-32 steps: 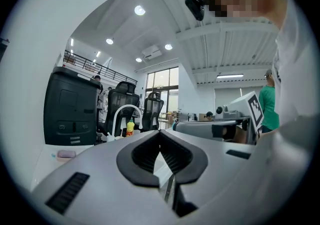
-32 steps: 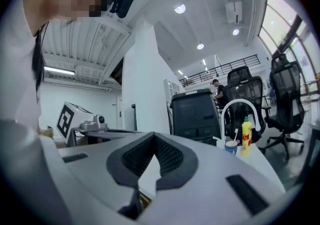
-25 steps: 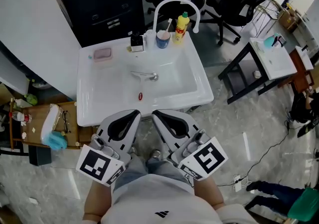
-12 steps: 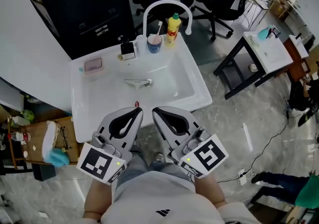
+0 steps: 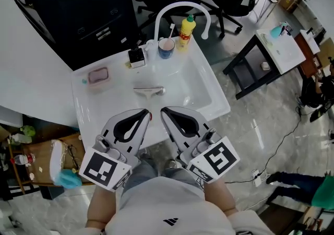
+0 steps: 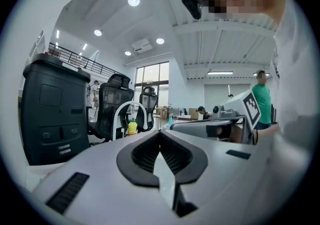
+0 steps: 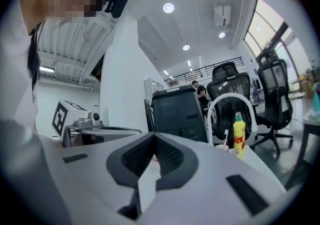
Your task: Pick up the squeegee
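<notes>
The squeegee, a grey T-shaped tool, lies flat in the basin of the white sink in the head view. Both grippers are held side by side over the sink's front edge, pointing level towards the basin. The left gripper has its jaws closed together with nothing between them, as the left gripper view also shows. The right gripper is likewise shut and empty. Their tips sit a short way in front of the squeegee and do not touch it.
On the sink's back ledge stand a pink soap dish, a small black-and-white item, a cup and a yellow bottle under a white arched pipe. A black cabinet is behind, a black-framed table to the right.
Both grippers have moved forward together, from in front of the sink to over its front edge, closer to the squeegee. Their jaws stayed shut. The squeegee has not moved.
</notes>
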`<action>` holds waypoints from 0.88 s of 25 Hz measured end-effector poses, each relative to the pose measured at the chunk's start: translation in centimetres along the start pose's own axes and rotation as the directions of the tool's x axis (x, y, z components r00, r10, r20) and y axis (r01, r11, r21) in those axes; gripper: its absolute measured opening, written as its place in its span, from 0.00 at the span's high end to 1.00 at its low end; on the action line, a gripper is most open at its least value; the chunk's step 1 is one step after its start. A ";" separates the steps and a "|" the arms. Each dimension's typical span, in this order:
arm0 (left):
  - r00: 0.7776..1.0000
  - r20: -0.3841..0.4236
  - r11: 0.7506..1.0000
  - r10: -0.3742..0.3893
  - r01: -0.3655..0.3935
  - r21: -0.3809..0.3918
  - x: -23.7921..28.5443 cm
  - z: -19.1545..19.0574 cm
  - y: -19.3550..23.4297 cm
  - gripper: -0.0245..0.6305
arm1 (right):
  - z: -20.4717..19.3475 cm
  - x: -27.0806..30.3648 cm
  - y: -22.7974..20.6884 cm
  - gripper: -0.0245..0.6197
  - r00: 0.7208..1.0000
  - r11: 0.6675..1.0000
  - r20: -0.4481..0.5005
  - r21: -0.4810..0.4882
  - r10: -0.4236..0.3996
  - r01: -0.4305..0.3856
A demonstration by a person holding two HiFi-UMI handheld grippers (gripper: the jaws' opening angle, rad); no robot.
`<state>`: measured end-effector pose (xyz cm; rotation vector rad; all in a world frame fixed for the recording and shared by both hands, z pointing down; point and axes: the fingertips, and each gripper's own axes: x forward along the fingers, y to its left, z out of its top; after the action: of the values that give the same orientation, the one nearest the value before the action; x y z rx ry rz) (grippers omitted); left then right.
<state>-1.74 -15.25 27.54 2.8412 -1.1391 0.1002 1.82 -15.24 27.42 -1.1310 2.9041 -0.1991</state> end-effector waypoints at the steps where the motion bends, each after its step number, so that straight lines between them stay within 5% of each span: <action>1: 1.000 -0.003 1.000 -0.008 0.008 -0.003 0.1 -0.1 0.5 0.94 | -0.2 0.5 -0.2 0.95 1.000 1.000 -0.003 0.004 -0.010 0.010; 22: 0.984 -0.063 0.984 -0.169 0.164 -0.074 2.3 -3.8 8.8 0.94 | -5.4 8.6 -4.6 0.95 0.969 0.971 -0.141 0.100 -0.202 0.217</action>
<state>-6.30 -22.79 31.95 2.8341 -0.8706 0.1451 -1.82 -23.78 33.61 -1.4553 2.8317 -0.4547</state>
